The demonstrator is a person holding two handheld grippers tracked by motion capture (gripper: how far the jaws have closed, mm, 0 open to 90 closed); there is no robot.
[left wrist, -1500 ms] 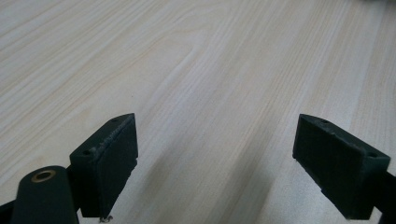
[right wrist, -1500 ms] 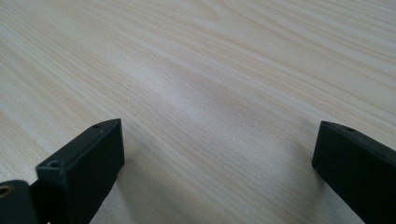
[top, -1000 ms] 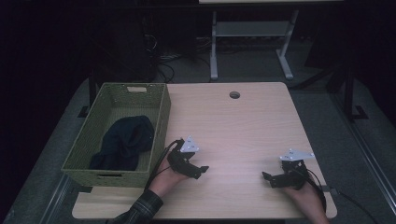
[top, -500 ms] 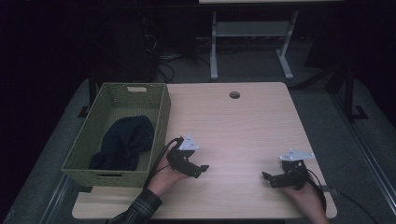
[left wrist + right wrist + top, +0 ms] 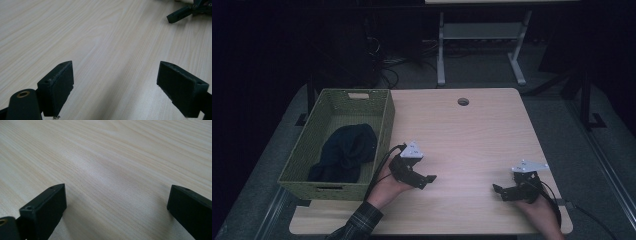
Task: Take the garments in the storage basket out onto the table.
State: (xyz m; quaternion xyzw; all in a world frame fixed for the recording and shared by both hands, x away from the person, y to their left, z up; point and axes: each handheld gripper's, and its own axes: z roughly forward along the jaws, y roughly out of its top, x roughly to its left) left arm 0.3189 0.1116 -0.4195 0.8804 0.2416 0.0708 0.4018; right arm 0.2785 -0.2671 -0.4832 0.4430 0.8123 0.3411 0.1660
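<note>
Wooden table (image 5: pixel 472 135), dark cloth (image 5: pixel 344 152) in basket (image 5: pixel 384 117), apart from open jaws.

You have open tabletop (image 5: pixel 467 145) across the centre and upper right of the high view, broken there by just a small round hole (image 5: pixel 463 101). At the left, the green basket (image 5: pixel 384 132) walls off that side, with a dark cloth (image 5: pixel 346 152) taking up its lower half. Bare wood lies between both grippers' spread jaws.
</note>
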